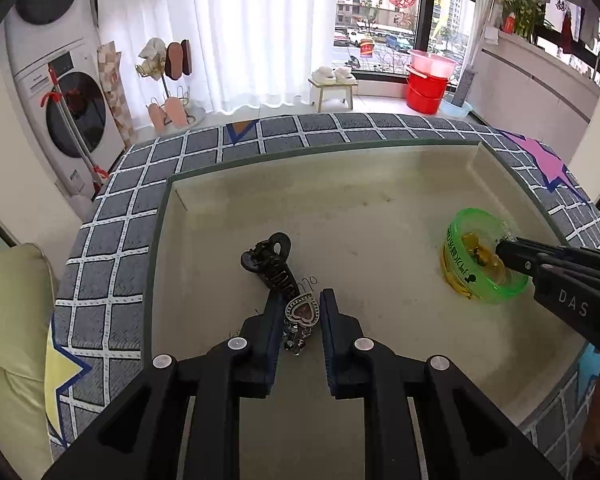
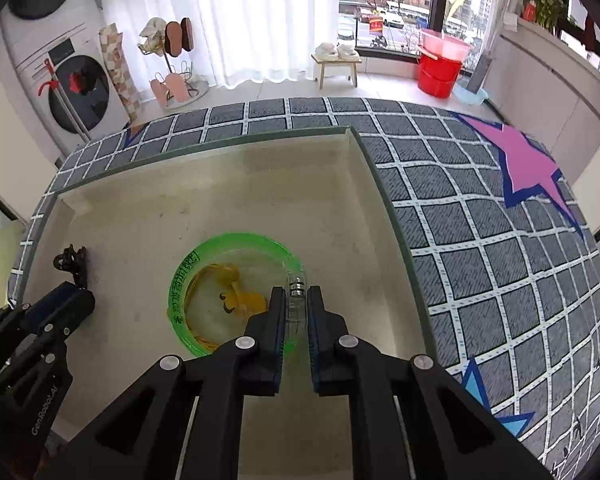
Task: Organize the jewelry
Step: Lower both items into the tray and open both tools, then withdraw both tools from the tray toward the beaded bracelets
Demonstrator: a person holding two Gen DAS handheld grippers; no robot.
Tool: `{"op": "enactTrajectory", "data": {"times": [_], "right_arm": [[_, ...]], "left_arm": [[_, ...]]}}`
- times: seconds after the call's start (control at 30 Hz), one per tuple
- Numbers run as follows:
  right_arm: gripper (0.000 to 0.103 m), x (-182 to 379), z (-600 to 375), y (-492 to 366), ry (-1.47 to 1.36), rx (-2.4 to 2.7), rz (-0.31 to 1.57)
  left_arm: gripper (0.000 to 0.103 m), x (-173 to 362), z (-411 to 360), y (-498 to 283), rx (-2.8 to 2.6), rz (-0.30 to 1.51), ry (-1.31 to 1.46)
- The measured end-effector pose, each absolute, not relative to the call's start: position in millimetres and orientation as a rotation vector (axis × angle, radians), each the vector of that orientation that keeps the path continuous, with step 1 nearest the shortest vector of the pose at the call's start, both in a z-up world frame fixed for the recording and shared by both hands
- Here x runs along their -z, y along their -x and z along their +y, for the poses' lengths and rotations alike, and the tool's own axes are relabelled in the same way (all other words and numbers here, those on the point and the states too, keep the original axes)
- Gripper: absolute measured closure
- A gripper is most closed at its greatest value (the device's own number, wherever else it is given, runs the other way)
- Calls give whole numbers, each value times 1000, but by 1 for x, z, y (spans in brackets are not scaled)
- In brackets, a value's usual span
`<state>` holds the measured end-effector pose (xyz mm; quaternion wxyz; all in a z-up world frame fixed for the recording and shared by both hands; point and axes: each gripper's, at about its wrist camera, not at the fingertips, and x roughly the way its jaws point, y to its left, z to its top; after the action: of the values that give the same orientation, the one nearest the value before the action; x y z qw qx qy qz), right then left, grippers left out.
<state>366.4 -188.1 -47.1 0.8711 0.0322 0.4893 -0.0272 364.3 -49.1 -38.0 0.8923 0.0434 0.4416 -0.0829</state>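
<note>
Left claw narrow, straddling the heart pendant; pads close beside it, but contact on both sides cannot be told, so grip unconfirmed. Pendant lies on the tray floor between the fingertips, charm cluster trailing back toward the claw base. Black hair clip just ahead-left of the left claw, touching or overlapping the pendant's top end.

Right claw nearly shut, pinching the clear hinge/clasp part on the rim of the green round box; box sits ahead-left of that claw, yellow jewelry inside.

Risks, judged:
- pendant may slip out on lift if pads only brush the edges; thin flat metal, small contact.
- hair clip may snag the chain and drag along.
- right claw's hold on the rim is small; box could tip or skid, spilling the yellow piece.

Orientation: pendant's heart tip points back toward the left claw's base, long axis running roughly along the claw's fingers. Hair clip's long axis diagonal, loop end away and left from the claw.
</note>
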Motion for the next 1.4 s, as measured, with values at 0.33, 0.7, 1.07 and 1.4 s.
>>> {"op": "enactTrajectory", "data": {"times": [0.33, 0.7, 1.07, 1.4], "right_arm": [[51, 42, -189, -360, -96, 40, 1020], [48, 12, -196, -324, -175, 42, 946], [47, 8, -206, -269, -237, 17, 943], [20, 17, -203, -216, -254, -33, 966]], "left_arm": [[70, 39, -53, -361, 168, 903, -108], [70, 34, -53, -353, 166, 888, -94], [4, 11, -52, -340, 158, 811, -87], [0, -12, -32, -292, 176, 768, -59]]}}
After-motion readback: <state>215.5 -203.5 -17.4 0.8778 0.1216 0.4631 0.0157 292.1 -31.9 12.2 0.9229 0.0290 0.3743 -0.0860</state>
